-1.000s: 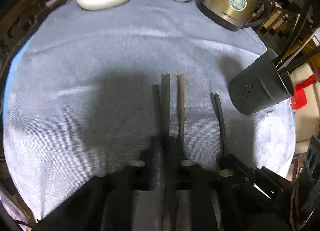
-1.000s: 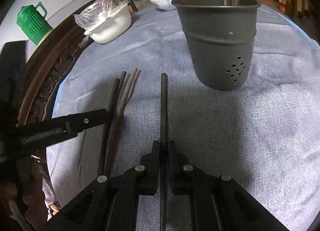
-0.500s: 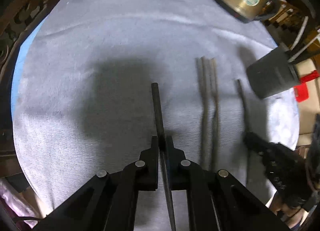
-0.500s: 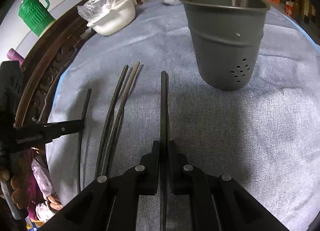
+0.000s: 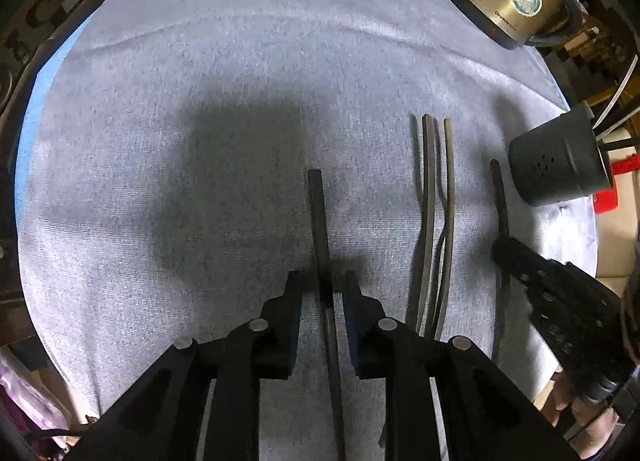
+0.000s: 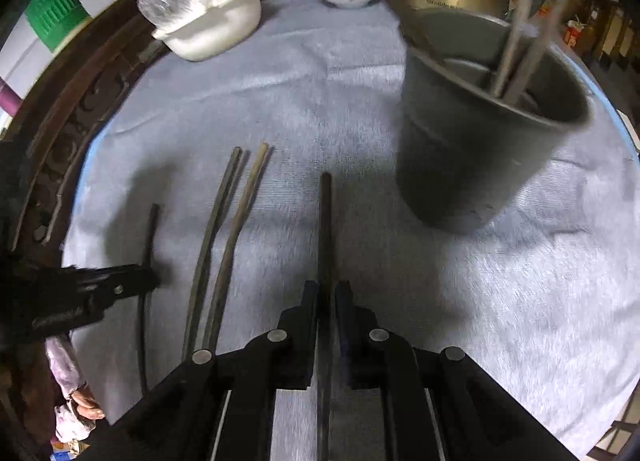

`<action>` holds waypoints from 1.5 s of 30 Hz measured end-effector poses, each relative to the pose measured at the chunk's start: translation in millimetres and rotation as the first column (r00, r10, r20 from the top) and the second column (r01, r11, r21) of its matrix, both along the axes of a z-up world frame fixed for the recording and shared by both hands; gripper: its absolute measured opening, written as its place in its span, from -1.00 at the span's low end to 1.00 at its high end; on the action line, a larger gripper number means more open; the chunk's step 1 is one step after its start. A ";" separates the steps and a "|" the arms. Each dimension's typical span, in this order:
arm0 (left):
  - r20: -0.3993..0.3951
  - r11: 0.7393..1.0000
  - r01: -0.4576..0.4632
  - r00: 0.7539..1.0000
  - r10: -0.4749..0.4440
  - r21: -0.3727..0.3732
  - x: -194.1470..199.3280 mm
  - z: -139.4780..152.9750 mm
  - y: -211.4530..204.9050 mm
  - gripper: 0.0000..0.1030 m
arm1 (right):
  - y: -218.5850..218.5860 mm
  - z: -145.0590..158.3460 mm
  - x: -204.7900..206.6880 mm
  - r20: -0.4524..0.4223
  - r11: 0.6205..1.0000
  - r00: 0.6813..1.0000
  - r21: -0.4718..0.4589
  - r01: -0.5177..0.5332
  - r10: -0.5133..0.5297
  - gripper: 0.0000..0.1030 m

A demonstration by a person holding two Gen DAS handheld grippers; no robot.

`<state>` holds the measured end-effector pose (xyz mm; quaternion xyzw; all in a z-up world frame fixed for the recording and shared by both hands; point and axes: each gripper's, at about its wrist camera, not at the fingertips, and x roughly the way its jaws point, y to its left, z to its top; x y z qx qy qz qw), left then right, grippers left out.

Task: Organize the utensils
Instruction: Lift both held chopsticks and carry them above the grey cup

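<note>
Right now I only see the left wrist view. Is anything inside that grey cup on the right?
Observer: Yes. The right wrist view looks down into the grey cup, and thin sticks stand inside it, leaning on the rim.
Operator: And the other tool at my right edge, does it hold something?
Observer: Its right fingers are closed on one dark chopstick, whose far end points just left of the cup.
Operator: Is there anything beyond the table's left side?
Observer: A green jug with a handle shows past the dark carved rim.
</note>
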<state>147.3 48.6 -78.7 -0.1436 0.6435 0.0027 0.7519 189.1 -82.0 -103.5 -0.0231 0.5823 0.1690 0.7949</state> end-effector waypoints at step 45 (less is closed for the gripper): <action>0.751 0.961 -0.226 0.659 0.031 0.158 -87.4 135.1 18.3 -0.87 | -115.9 99.2 -118.4 0.736 0.939 0.585 0.229 0.257 -0.340 -0.88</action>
